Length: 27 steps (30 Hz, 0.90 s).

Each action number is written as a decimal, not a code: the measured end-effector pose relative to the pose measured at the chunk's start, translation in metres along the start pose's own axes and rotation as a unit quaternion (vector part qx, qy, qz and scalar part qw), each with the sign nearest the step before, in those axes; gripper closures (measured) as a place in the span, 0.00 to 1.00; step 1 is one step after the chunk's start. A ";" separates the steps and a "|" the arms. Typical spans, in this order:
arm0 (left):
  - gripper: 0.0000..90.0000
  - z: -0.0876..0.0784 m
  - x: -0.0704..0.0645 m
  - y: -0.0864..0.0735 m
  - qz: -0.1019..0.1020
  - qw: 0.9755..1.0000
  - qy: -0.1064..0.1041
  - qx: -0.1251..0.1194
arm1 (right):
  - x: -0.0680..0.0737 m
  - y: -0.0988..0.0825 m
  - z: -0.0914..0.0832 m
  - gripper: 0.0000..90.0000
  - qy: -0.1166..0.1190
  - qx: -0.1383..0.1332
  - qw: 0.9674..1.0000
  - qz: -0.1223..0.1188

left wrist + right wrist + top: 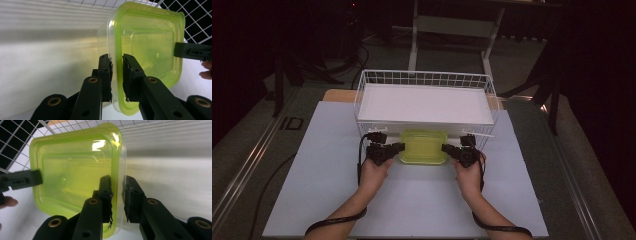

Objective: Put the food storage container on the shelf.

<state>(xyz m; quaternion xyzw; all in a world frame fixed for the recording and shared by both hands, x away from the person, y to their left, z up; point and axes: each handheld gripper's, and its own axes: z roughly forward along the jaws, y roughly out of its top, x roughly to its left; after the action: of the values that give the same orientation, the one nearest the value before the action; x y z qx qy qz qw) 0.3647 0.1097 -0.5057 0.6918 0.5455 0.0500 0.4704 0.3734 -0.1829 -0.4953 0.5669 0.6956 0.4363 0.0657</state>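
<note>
Grippers: left gripper (395, 148) and right gripper (449, 148) were black, with brass-ringed pivots.
Cables: black, looped around bare forearms.
Pads: worn, frayed.

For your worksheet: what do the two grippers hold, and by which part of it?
Both hold the yellow-green lidded container: left gripper and right gripper each clamp its rim on opposite sides.

wire basket (424, 80) blocks ahead — table (322, 185) sides open

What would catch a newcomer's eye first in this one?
The yellow-green container stands out, near the table's middle, right in front of the white wire basket. The left claw and right claw pinch its rim from opposite ends. A white board fills the basket.
</note>
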 end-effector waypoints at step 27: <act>0.57 0.020 0.005 -0.002 0.020 0.998 0.011 -0.059 | -0.004 0.001 0.017 0.67 -0.036 -0.050 0.996 -0.057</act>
<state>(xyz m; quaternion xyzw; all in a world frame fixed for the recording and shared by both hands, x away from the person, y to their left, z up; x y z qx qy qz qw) 0.3770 0.1021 -0.5203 0.6732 0.5327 0.0989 0.5032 0.3856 -0.1777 -0.5065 0.5377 0.7015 0.4451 0.1441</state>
